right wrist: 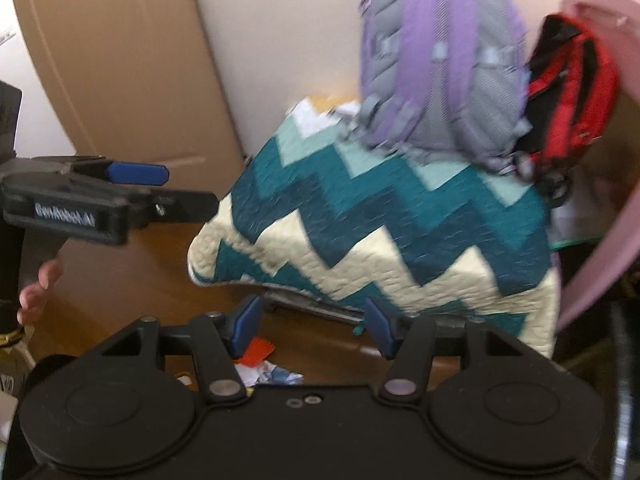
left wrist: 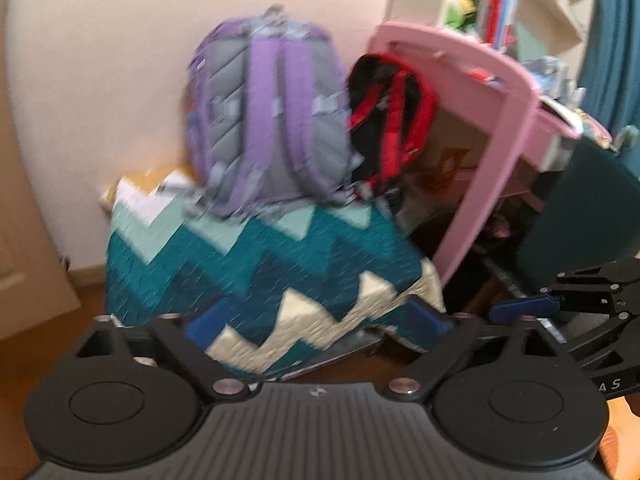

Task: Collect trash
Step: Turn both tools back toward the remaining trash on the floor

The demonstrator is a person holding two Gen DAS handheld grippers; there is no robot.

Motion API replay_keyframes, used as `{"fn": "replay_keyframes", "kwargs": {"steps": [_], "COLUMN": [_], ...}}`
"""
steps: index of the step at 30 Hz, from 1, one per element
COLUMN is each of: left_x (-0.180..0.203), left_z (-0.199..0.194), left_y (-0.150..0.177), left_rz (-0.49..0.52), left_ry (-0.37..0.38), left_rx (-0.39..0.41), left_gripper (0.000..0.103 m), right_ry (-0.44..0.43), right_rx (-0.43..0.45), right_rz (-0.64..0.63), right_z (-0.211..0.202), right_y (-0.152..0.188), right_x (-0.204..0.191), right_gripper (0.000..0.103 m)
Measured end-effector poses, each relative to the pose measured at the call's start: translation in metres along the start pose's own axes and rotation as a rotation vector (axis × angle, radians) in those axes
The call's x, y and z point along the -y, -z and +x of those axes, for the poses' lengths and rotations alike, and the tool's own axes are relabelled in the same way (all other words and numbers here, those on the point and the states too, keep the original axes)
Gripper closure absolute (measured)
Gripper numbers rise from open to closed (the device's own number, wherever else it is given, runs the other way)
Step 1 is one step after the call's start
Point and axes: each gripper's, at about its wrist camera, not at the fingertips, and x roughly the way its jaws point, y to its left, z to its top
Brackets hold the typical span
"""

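Scraps of trash lie on the wood floor just under my right gripper (right wrist: 313, 330): an orange piece (right wrist: 259, 350) and crumpled white and blue paper (right wrist: 268, 374), partly hidden by the gripper body. The right gripper is open with nothing between its blue pads. My left gripper (left wrist: 316, 320) is open wide and empty, facing a teal and cream zigzag quilt (left wrist: 280, 272). In the right wrist view the left gripper's blue pad (right wrist: 136, 174) shows at the left, over a hand (right wrist: 40, 280). No trash shows in the left wrist view.
The quilt (right wrist: 400, 220) is draped over something low. A purple backpack (left wrist: 268, 112) and a red and black backpack (left wrist: 388, 120) stand on it against the wall. A pink table (left wrist: 500, 120) and shelves (left wrist: 540, 8) are at right, a tall cardboard box (right wrist: 120, 64) at left.
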Motion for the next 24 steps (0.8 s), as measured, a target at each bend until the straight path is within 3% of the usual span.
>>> {"fn": "replay_keyframes", "kwargs": {"steps": [8,13,24], "left_x": [-0.109,-0.172,-0.242], "left_z": [0.049,0.092,0.203], "left_y": [0.059,0.101,0.212], "left_rz": [-0.135,-0.200,-0.230], "left_ry": [-0.023,-0.065,-0.119], "left_rx": [-0.070,-0.167,-0.422], "left_gripper": [0.000,0.001,0.001], "right_ry": [-0.054,-0.076,-0.069], "right_rx": [-0.127,-0.225,-0.463], "right_rz": [-0.085,-0.136,-0.228], "right_z": [0.123,0.195,0.328], "right_y": [0.028,0.050,0.115], "right_x": [-0.032,-0.050,-0.068], "right_gripper": [0.046,0.046,0.046]}}
